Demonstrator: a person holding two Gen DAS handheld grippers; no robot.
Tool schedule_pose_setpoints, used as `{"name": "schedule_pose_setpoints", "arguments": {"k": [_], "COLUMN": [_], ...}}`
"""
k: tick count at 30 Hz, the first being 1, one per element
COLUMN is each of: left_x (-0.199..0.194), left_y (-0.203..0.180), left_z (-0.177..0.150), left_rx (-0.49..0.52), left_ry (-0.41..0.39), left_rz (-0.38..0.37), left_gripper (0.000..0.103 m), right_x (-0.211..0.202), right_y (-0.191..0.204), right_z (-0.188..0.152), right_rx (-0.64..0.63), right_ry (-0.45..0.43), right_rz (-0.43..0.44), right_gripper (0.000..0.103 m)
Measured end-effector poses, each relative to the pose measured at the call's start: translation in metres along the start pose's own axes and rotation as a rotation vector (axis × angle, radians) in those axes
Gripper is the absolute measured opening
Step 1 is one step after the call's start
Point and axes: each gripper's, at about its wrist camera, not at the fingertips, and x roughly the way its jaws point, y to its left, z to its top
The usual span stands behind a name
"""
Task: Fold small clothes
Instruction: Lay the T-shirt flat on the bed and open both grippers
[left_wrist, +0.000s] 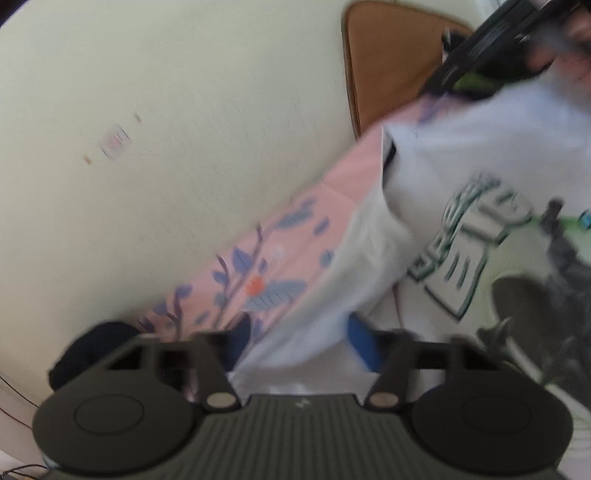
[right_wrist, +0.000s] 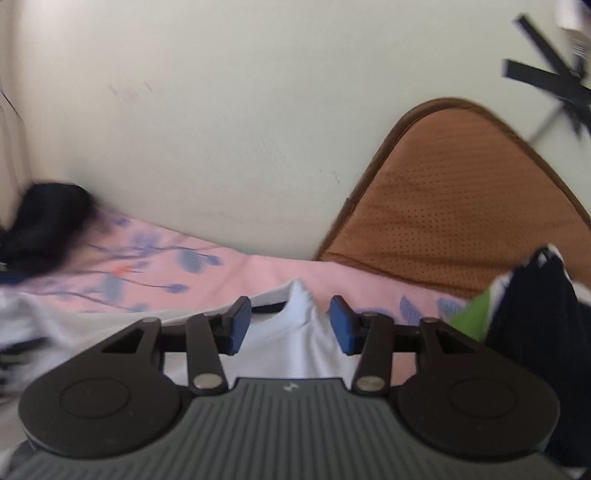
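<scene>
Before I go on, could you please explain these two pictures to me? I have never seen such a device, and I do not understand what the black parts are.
Each picture comes from a camera on a hand-held gripper, looking along its two blue-padded fingers. The black parts below are the gripper's body. One view shows the left gripper, the other the right gripper. Both are open, with a white T-shirt between the pads, not pinched. The shirt lies on a pink flowered sheet. A brown cushion leans on the wall. The images are blurred.
</scene>
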Motion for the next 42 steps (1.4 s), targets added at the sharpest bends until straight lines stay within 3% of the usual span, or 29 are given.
{"name": "schedule_pose_setpoints", "arguments": {"k": [1,3,5,7,9,11,12,14,18,20,25,27,28,29,30,31,34,36,37,38,39,40,41,42], "left_x": [0.010,0.026,0.048,0.074,0.095,0.094,0.086,0.058,-0.010,-0.044,-0.106,-0.114,-0.116,-0.115,-0.115,-0.113,-0.100,-0.091,-0.084,-0.074,-0.063,-0.052,-0.046,-0.042], "left_y": [0.002,0.010,0.023,0.045,0.066,0.079,0.083,0.090,0.105,0.104,0.072,0.054,0.047,0.041,0.038,0.038,0.071,0.116,0.143,0.169,0.192,0.210,0.218,0.218], "left_z": [0.003,0.011,0.028,0.046,0.055,0.055,0.053,0.045,0.002,-0.029,-0.095,-0.114,-0.121,-0.125,-0.129,-0.128,-0.123,-0.121,-0.123,-0.129,-0.137,-0.147,-0.153,-0.154], "left_rx": [-0.023,-0.057,-0.077,-0.177,-0.286,-0.369,-0.386,-0.386,-0.371,-0.390,-0.422,-0.441,-0.445,-0.442,-0.435,-0.433,-0.516,-0.594,-0.650,-0.732,-0.836,-0.946,-1.013,-1.032], "left_ry": [0.031,0.032,0.042,0.097,0.173,0.199,0.191,0.131,0.049,0.044,0.073,0.116,0.131,0.138,0.145,0.146,0.114,0.079,0.086,0.112,0.144,0.168,0.178,0.188], "left_rz": [-0.011,0.004,0.112,0.173,0.160,0.126,0.118,0.129,0.120,0.097,-0.023,-0.058,-0.076,-0.096,-0.117,-0.123,-0.047,0.122,0.222,0.276,0.250,0.169,0.111,0.100], "left_gripper": [0.005,0.005,0.005,0.005,0.009,0.016,0.023,0.056,0.061,0.075,0.082,0.079,0.065,0.033,0.014,0.005,0.005,0.005,0.004,0.004,0.004,0.004,0.005,0.008], "right_x": [-0.015,-0.040,-0.056,-0.065,-0.067,-0.070,-0.071,-0.071,-0.086,-0.096,-0.103,-0.094,-0.090,-0.086,-0.081,-0.077,-0.072,-0.076,-0.078,-0.081,-0.082,-0.082,-0.083,-0.083], "right_y": [0.000,0.002,-0.003,-0.008,-0.007,-0.001,0.005,0.018,0.051,0.070,0.118,0.135,0.144,0.151,0.155,0.158,0.157,0.151,0.147,0.144,0.142,0.141,0.140,0.139], "right_z": [-0.006,-0.022,-0.035,-0.046,-0.053,-0.057,-0.057,-0.058,-0.059,-0.059,-0.064,-0.070,-0.074,-0.078,-0.082,-0.086,-0.097,-0.106,-0.110,-0.112,-0.115,-0.115,-0.115,-0.115], "right_rx": [0.000,-0.001,0.033,0.104,0.153,0.135,0.114,0.057,-0.046,-0.088,-0.170,-0.207,-0.213,-0.211,-0.204,-0.194,-0.154,-0.119,-0.099,-0.085,-0.077,-0.072,-0.063,-0.059], "right_ry": [-0.008,-0.022,-0.018,-0.014,-0.002,0.018,0.028,0.047,0.062,0.054,0.064,0.089,0.107,0.124,0.140,0.153,0.171,0.141,0.122,0.101,0.084,0.082,0.082,0.081], "right_rz": [0.003,-0.009,-0.008,0.006,0.020,0.031,0.046,0.083,0.178,0.244,0.398,0.427,0.430,0.435,0.444,0.449,0.425,0.424,0.427,0.432,0.436,0.439,0.439,0.441], "right_gripper": [0.056,0.056,0.056,0.056,0.056,0.056,0.056,0.056,0.056,0.056,0.059,0.059,0.059,0.059,0.059,0.059,0.059,0.059,0.059,0.059,0.059,0.059,0.059,0.059]}}
